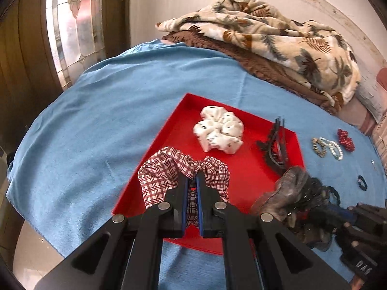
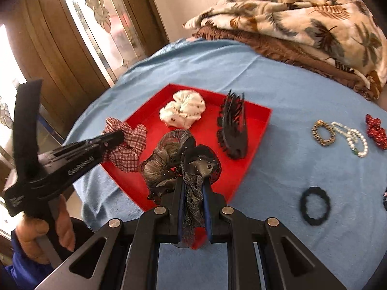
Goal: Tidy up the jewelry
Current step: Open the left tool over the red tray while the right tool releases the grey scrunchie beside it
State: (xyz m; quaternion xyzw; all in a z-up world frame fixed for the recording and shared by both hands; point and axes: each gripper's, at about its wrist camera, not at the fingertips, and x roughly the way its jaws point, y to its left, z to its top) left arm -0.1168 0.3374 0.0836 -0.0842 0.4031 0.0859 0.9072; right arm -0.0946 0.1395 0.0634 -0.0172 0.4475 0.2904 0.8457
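Observation:
A red tray [image 1: 254, 169] [image 2: 251, 130] lies on the blue cloth. My left gripper [image 1: 192, 177] [image 2: 118, 135] is shut on a red-and-white checked scrunchie [image 1: 159, 169] [image 2: 130, 145], held over the tray's near left edge. My right gripper [image 2: 193, 181] [image 1: 321, 207] is shut on a dark grey scrunchie [image 2: 167, 159] [image 1: 290, 188] with black lace, over the tray's near side. In the tray lie a white spotted scrunchie [image 1: 220, 130] [image 2: 183, 108] and a black comb clip [image 1: 275, 145] [image 2: 233, 130].
On the cloth right of the tray lie a gold bracelet [image 2: 323, 133], a pearl bracelet [image 2: 353, 140], a red beaded piece [image 2: 376, 130] and a black hair tie [image 2: 314, 205]. A folded leaf-print blanket [image 2: 302, 14] sits at the back. A person's hand [image 2: 43, 232] holds the left gripper.

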